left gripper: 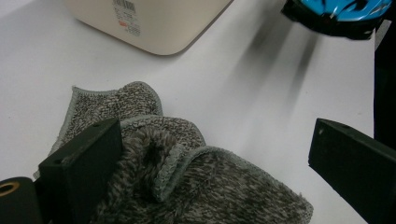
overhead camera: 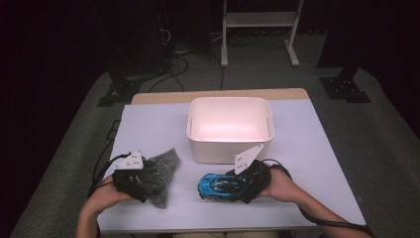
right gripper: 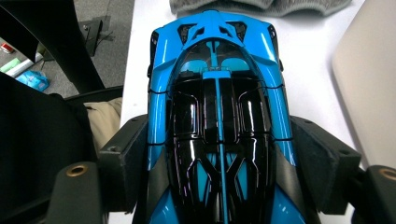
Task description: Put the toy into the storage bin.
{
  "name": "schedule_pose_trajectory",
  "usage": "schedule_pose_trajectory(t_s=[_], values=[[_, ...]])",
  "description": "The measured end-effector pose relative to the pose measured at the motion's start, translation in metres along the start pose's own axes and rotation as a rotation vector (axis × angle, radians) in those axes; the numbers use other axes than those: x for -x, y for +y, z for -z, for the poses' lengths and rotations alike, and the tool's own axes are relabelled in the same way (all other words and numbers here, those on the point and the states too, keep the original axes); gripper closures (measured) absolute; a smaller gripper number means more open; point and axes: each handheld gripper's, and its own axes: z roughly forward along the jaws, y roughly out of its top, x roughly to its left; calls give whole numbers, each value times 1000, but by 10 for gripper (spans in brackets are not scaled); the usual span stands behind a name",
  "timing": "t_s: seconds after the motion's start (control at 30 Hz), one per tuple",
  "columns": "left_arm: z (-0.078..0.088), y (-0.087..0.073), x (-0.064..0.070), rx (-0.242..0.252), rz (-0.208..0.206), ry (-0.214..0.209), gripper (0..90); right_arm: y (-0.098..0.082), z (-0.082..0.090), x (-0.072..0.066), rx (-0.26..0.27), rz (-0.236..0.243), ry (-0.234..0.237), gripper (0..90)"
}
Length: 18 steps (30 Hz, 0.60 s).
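A blue and black toy car [overhead camera: 218, 186] sits between the jaws of my right gripper [overhead camera: 236, 184], which is shut on its sides; in the right gripper view the pads [right gripper: 133, 154] press against the car [right gripper: 217, 116]. The car [left gripper: 341, 14] looks slightly raised above the table. A grey fuzzy cloth [overhead camera: 166, 166] lies crumpled at the front left. My left gripper [overhead camera: 151, 179] hovers over it, open, with its jaws wide apart [left gripper: 215, 140] and the cloth [left gripper: 187, 177] under the left jaw.
A white plastic bin [overhead camera: 223, 148], with nothing in it, stands at the middle of the pale table [overhead camera: 307, 148], just behind the car. Its wall [left gripper: 154, 23] is close ahead of the cloth. Dark floor, cables and a white stand lie beyond the table.
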Motion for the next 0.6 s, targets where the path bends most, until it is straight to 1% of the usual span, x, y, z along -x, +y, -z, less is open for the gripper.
schedule_pose_trajectory(t_s=[0.07,0.1,0.17,0.2,0.23,0.3,0.37,0.4,0.6], values=[[0,0,0,1,1,0,26,2,2,-1,6,5,0,253],[0,0,0,2,1,1,26,5,7,-2,12,3,3,253],[0,0,-1,3,3,1,26,8,11,-3,19,8,7,253],[0,0,-1,3,3,1,26,8,11,-3,19,8,7,253],[0,0,-1,5,5,0,26,12,15,-4,21,19,6,253],[0,-1,-1,8,8,-2,26,16,18,-5,20,27,1,253],[0,-1,-1,9,9,-3,26,17,20,-6,21,29,3,253],[0,-1,-1,10,9,-3,26,22,24,-6,18,34,0,253],[1,-2,-2,18,12,-4,26,31,37,-5,30,38,-5,253]])
